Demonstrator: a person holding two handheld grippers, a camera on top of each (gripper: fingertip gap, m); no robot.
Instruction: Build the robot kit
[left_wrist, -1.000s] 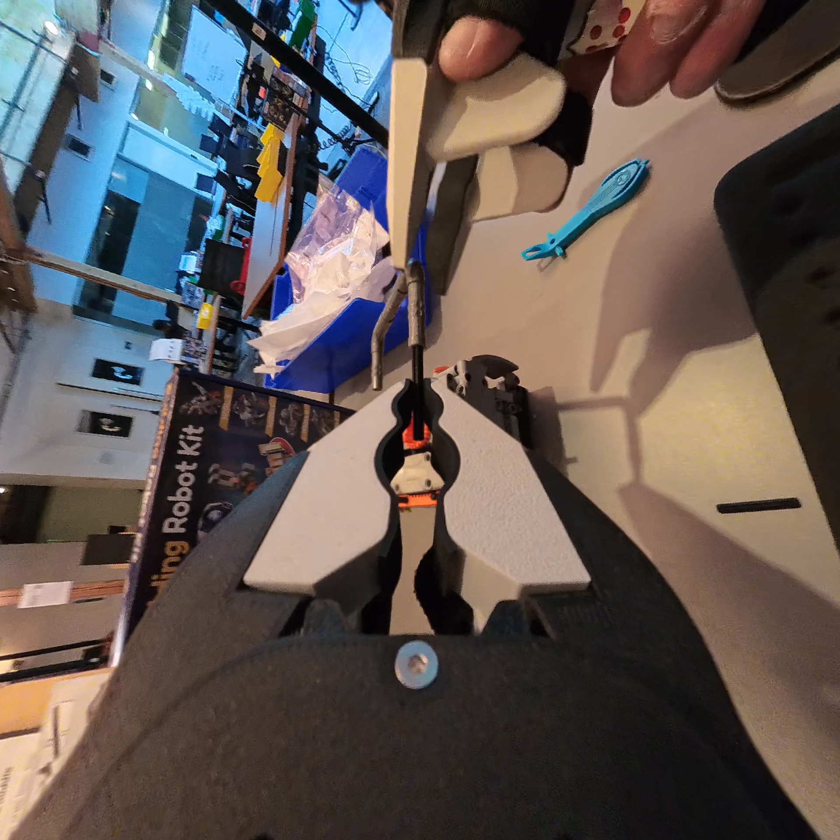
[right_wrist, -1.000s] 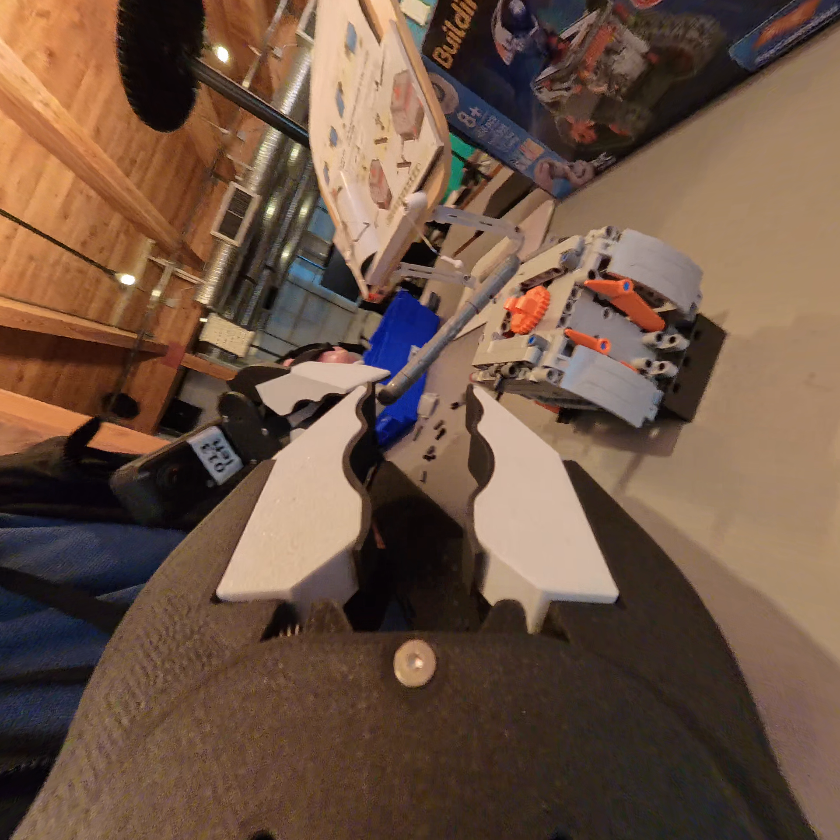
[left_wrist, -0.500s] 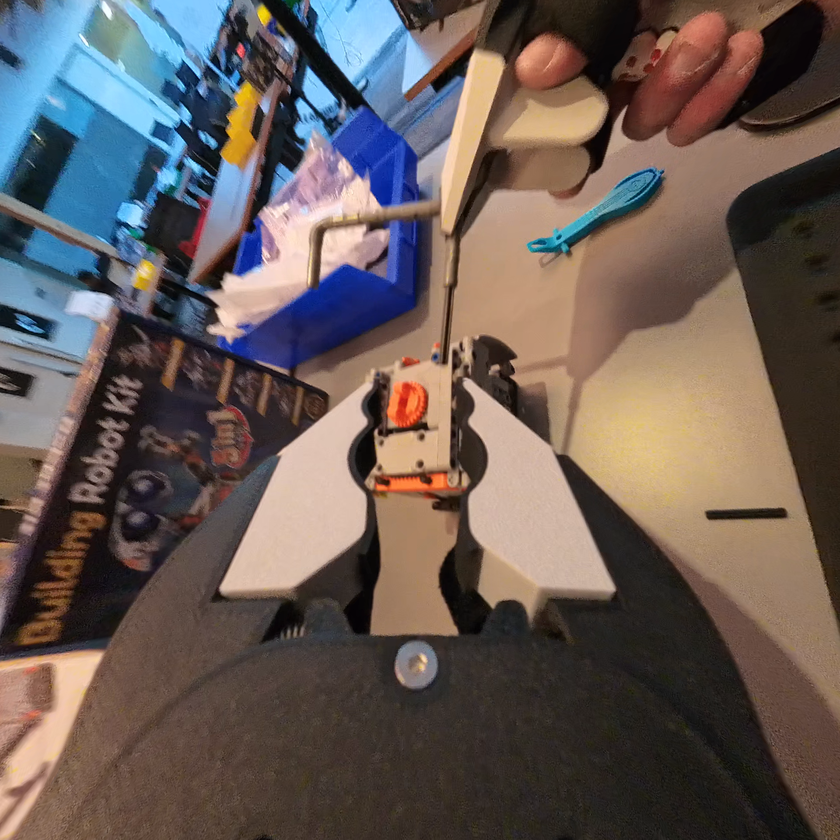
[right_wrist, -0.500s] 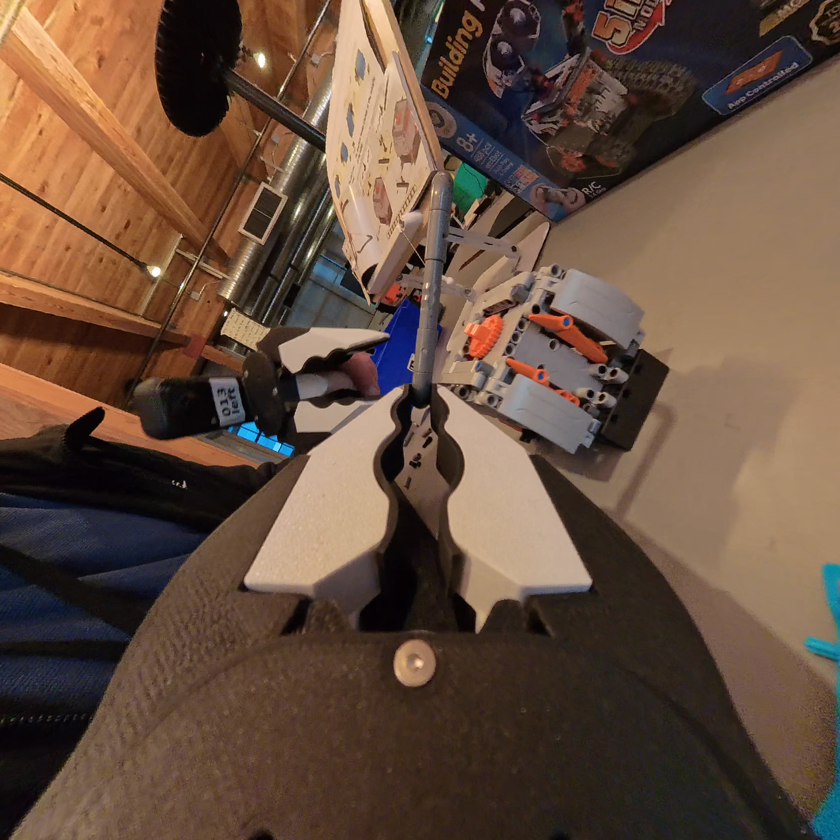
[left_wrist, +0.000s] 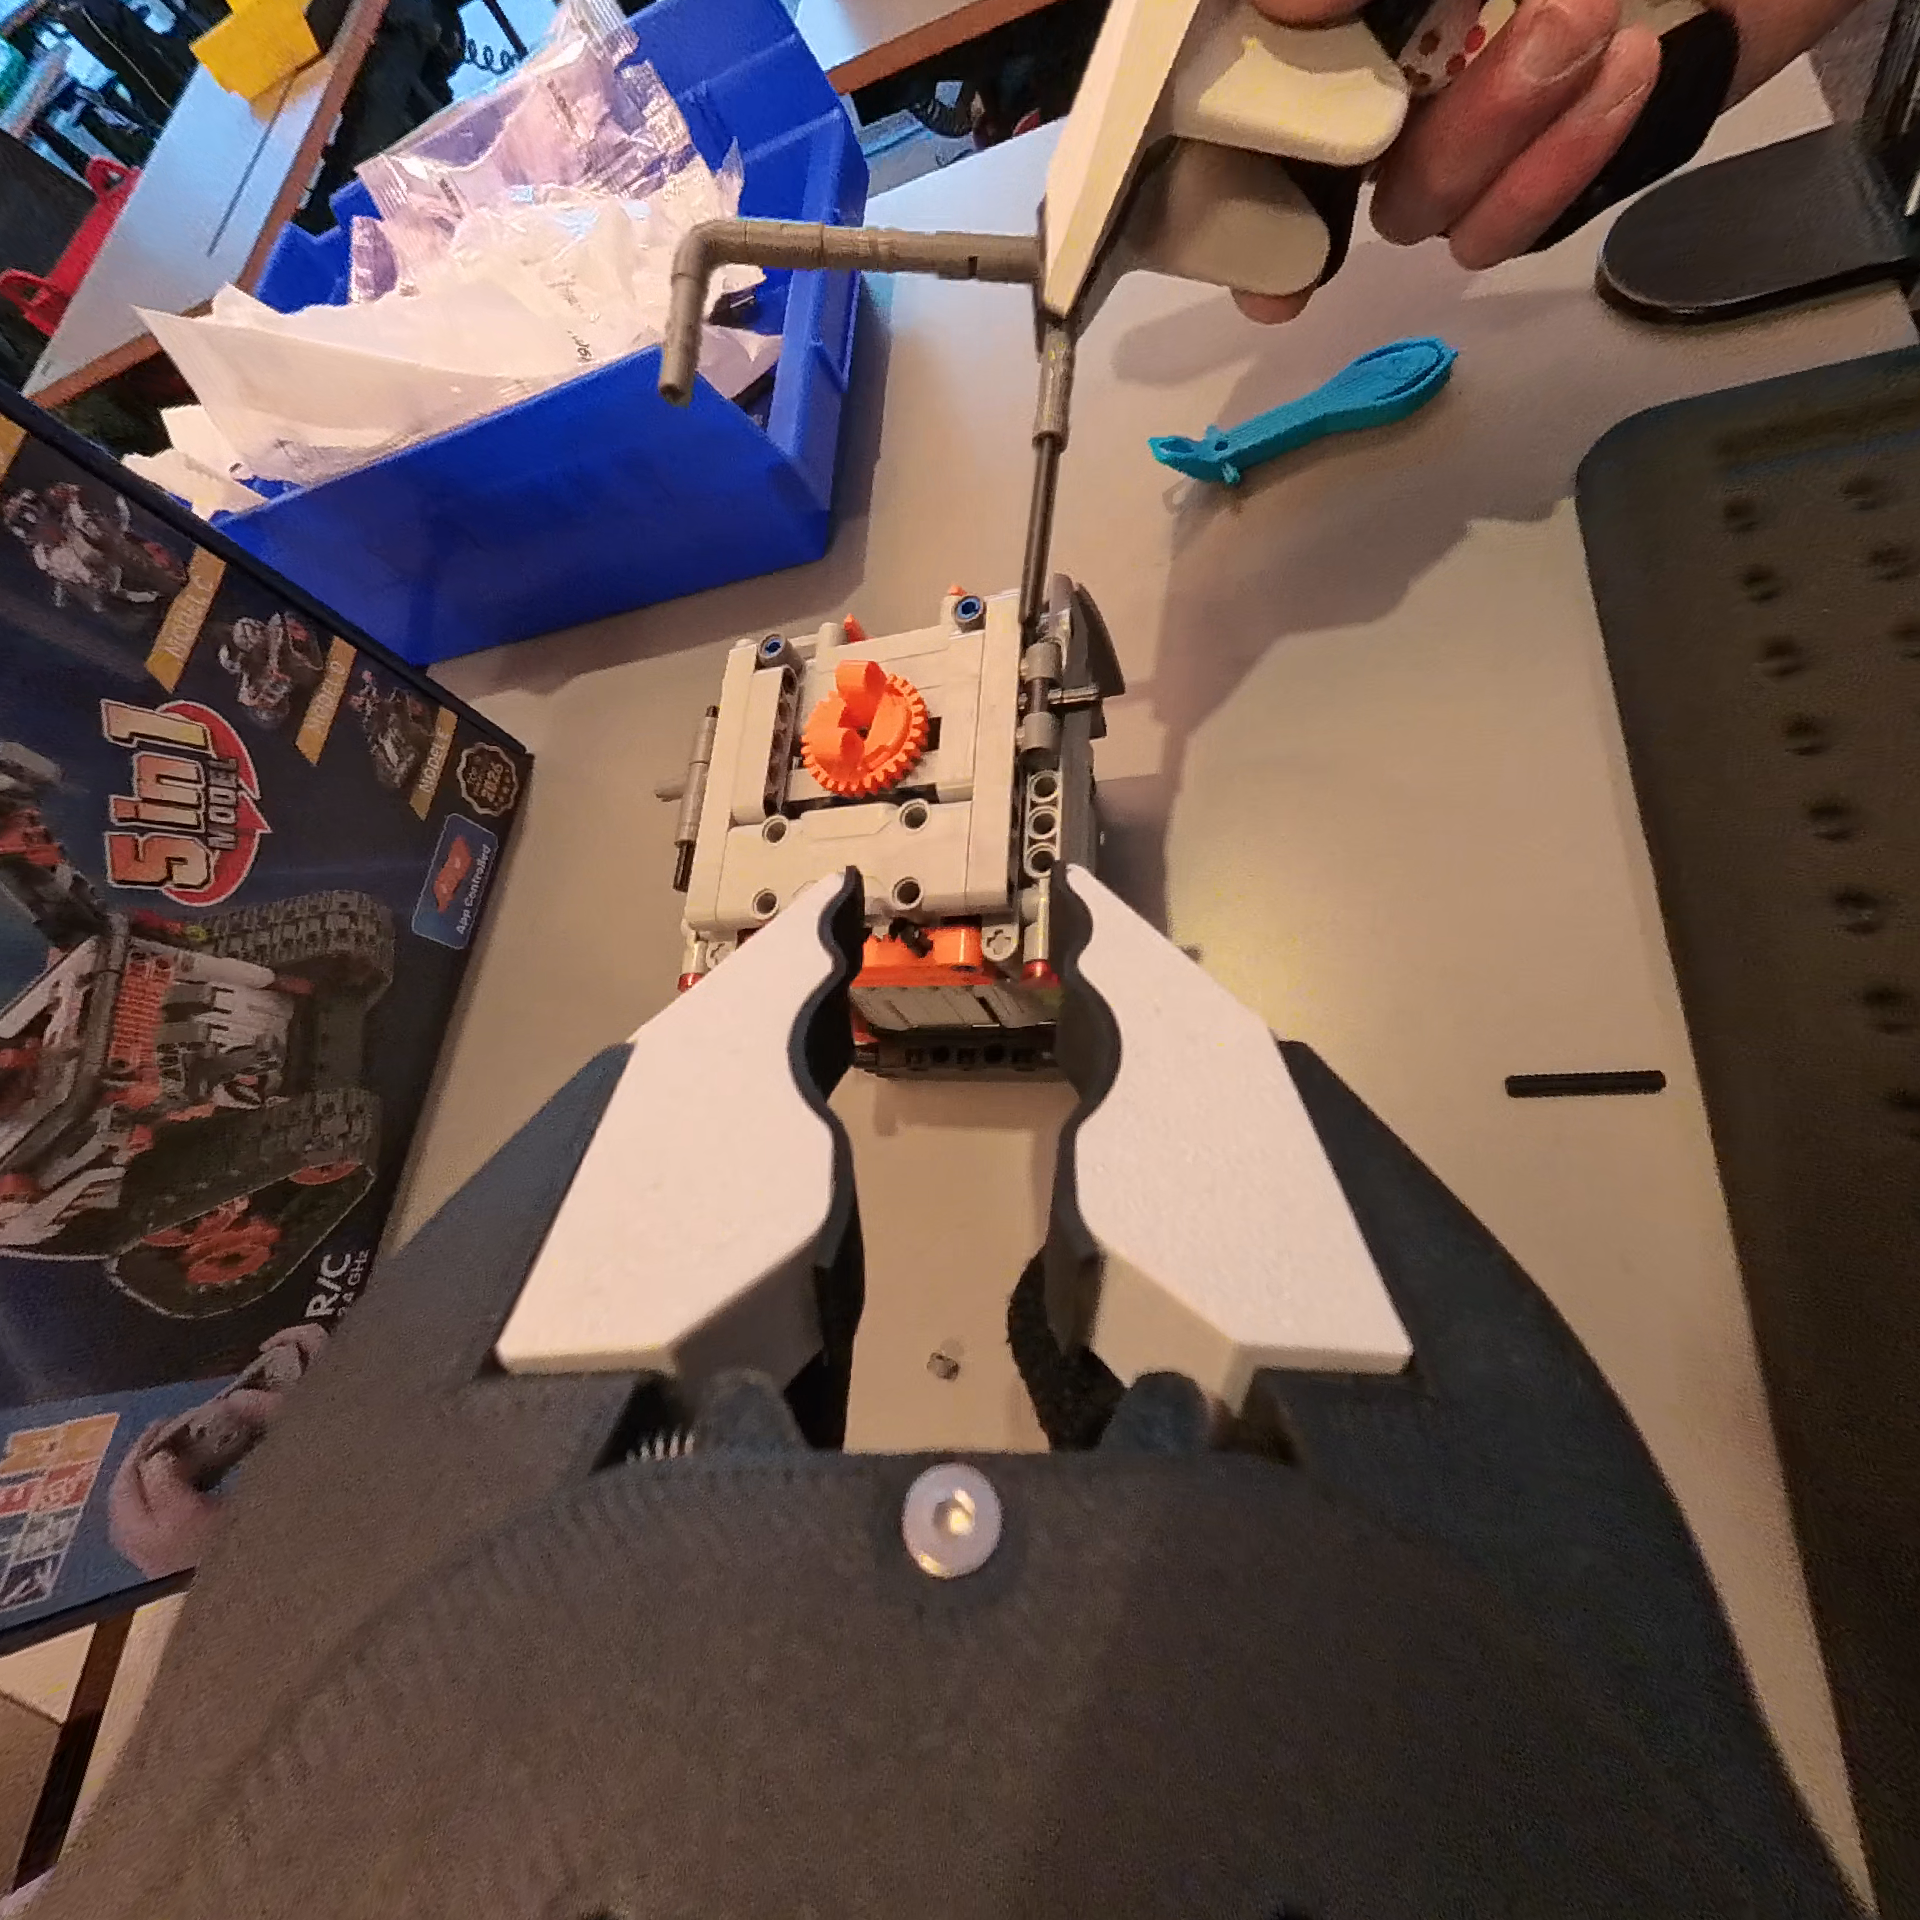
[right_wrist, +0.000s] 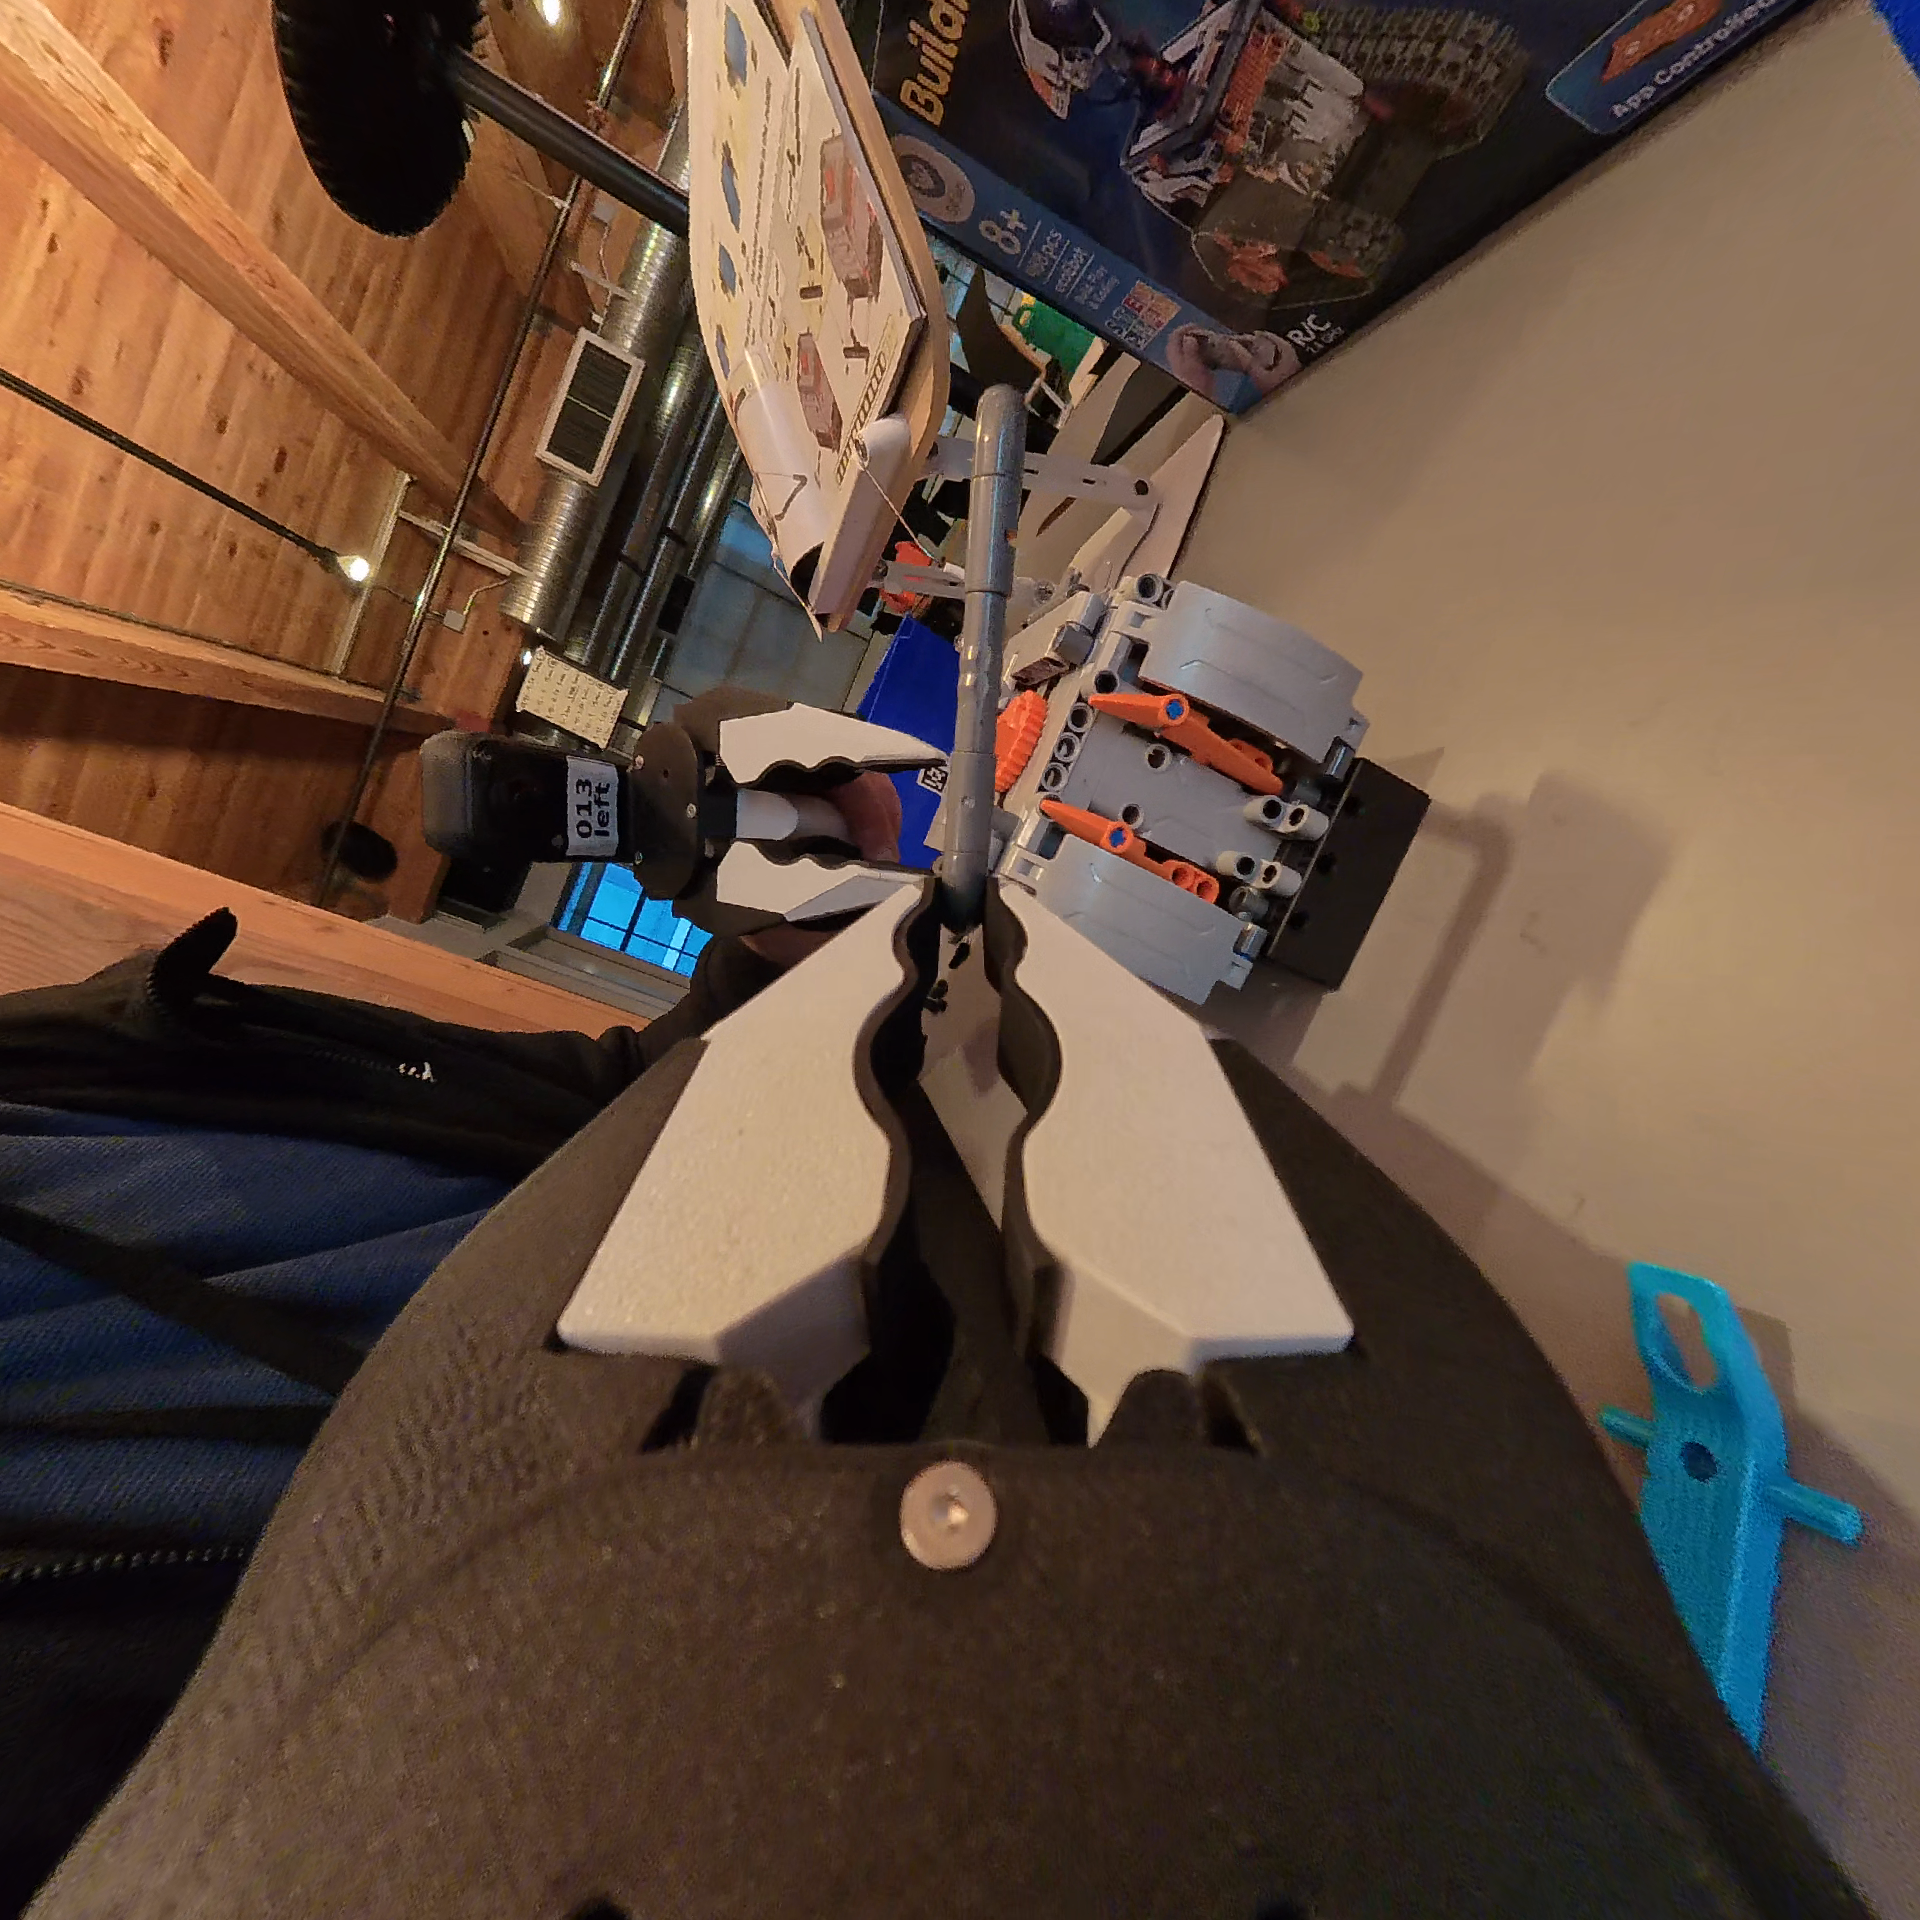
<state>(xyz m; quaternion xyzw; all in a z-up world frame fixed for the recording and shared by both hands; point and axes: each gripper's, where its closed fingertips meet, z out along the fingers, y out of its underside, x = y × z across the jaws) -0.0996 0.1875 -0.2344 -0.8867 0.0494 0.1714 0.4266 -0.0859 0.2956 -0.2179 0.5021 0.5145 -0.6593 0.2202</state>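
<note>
A grey and orange brick model (left_wrist: 862, 790) stands on its black base on the beige table (left_wrist: 1351, 831), with an orange gear (left_wrist: 864, 732) on top. My left gripper (left_wrist: 956, 904) is open. Its fingertips straddle the model's near edge from above, and I cannot tell if they touch it. My right gripper (right_wrist: 961, 909) is shut on a grey bent rod (right_wrist: 982, 665). In the left wrist view the right gripper (left_wrist: 1055, 301) holds this rod (left_wrist: 852, 249) above the model. A thin black axle (left_wrist: 1034, 520) runs down from it to the model's far right corner.
A blue bin of plastic bags (left_wrist: 540, 499) stands beyond the model, and the kit's dark box (left_wrist: 208, 935) lies to the left. A teal tool (left_wrist: 1309, 405) and a short black axle (left_wrist: 1584, 1084) lie to the right by a black mat (left_wrist: 1766, 935). An instruction booklet (right_wrist: 821, 260) stands behind. One gripper's finger ends stand about 12 centimetres off the other's. The orange gear (left_wrist: 864, 732) is about 4 centimetres from my left fingertips and 9 centimetres from my right.
My left gripper has opened and swung down over the model's near edge. My right gripper has closed on the grey rod and turned it upright.
</note>
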